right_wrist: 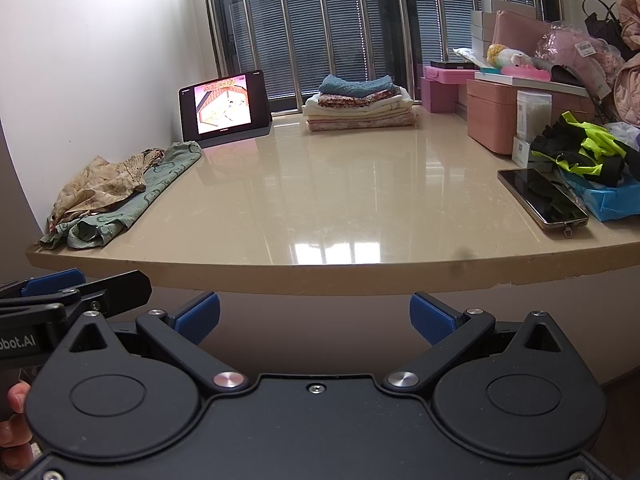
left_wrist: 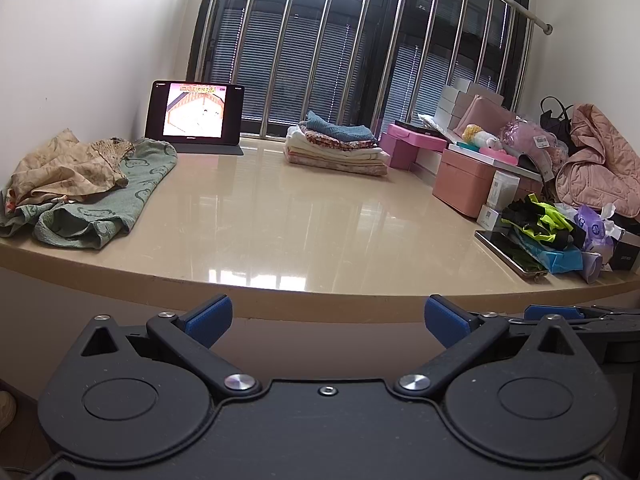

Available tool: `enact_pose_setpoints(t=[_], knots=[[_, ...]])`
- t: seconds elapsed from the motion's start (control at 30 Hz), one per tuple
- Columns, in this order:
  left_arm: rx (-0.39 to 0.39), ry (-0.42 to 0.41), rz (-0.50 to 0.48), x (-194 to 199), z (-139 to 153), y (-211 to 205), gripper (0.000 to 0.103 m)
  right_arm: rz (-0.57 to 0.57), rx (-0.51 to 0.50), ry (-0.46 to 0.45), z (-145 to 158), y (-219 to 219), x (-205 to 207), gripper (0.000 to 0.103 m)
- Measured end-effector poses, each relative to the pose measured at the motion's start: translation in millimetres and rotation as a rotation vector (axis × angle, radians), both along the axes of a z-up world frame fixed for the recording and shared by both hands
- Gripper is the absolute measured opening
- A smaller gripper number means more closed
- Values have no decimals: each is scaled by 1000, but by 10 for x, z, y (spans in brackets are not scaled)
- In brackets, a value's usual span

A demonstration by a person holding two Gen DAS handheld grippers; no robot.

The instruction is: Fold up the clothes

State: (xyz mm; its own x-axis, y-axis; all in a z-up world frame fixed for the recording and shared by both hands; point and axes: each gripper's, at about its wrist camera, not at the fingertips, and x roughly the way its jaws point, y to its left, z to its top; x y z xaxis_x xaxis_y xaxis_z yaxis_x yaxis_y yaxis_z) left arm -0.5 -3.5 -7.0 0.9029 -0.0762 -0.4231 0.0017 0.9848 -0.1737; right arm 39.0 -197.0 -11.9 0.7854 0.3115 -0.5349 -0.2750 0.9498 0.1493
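While fingers (right_wrist: 14,412) show only right-wrist, maybe gripping left gripper (right_wrist: 60,286).

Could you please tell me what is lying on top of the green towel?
A crumpled beige floral garment covers part of the green towel; anything beneath it is hidden.

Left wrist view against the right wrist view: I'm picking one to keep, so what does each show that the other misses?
Only the left: the whole pink quilted jacket at far right. Only the right: fingers of a hand at the lower left edge. Both: the unfolded clothes, the folded stack, the tablet, the phone, and open, empty tongs.
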Motion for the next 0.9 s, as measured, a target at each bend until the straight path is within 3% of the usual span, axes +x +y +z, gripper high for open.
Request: enact_pose_setpoints(t=[0.9], knots=[[3, 4, -3, 30, 42, 10, 103, 0, 1, -4, 15, 5, 2, 102]])
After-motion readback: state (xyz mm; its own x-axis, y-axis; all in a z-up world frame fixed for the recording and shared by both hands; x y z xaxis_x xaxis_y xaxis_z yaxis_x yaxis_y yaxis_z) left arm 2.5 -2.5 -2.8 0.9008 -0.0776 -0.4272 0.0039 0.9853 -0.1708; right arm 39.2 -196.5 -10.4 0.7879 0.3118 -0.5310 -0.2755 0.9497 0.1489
